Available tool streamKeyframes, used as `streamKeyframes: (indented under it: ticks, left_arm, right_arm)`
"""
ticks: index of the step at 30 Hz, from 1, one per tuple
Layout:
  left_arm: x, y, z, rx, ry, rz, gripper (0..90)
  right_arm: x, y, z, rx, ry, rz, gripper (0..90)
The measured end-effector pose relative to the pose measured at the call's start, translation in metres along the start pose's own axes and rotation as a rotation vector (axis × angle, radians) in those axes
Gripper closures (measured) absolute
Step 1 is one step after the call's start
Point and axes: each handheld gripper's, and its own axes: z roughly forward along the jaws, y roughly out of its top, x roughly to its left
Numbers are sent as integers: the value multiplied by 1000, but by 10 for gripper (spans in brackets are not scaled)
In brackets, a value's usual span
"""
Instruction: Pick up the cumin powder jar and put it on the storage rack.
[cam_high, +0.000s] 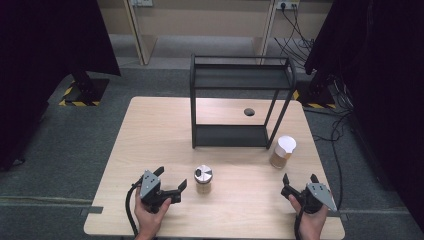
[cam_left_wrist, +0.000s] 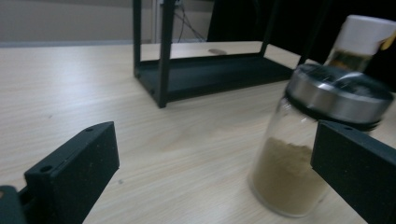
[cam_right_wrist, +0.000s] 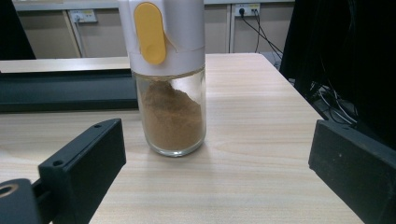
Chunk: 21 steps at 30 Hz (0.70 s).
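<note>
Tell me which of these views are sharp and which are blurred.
High view: evenly lit, soft and low in detail. Left gripper view: the steel-lidded jar is smeared, the black rack sharper. Right gripper view: the white-capped jar is crisp, with the near jaws slightly soft.

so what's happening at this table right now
A person holds a tool in each hand at a wooden table. Both tools are open and hold nothing. The left tool points at a steel-lidded spice jar, not yet touching it. The right tool faces a white-capped spice jar standing farther off. Both jars stand upright in front of an empty black two-tier rack.
</note>
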Motion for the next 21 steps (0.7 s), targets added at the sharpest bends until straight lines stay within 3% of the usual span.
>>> streamKeyframes:
  ticks: [13, 21]
  left_arm:
    - [-18, 8, 10, 11, -99, 63, 3]
    - [-31, 12, 28, 70, -122, 113, 9]
  right_arm:
    - [-1, 0, 0, 2, 2, 9, 41]
    - [-1, 0, 0, 2, 1, 9, 42]
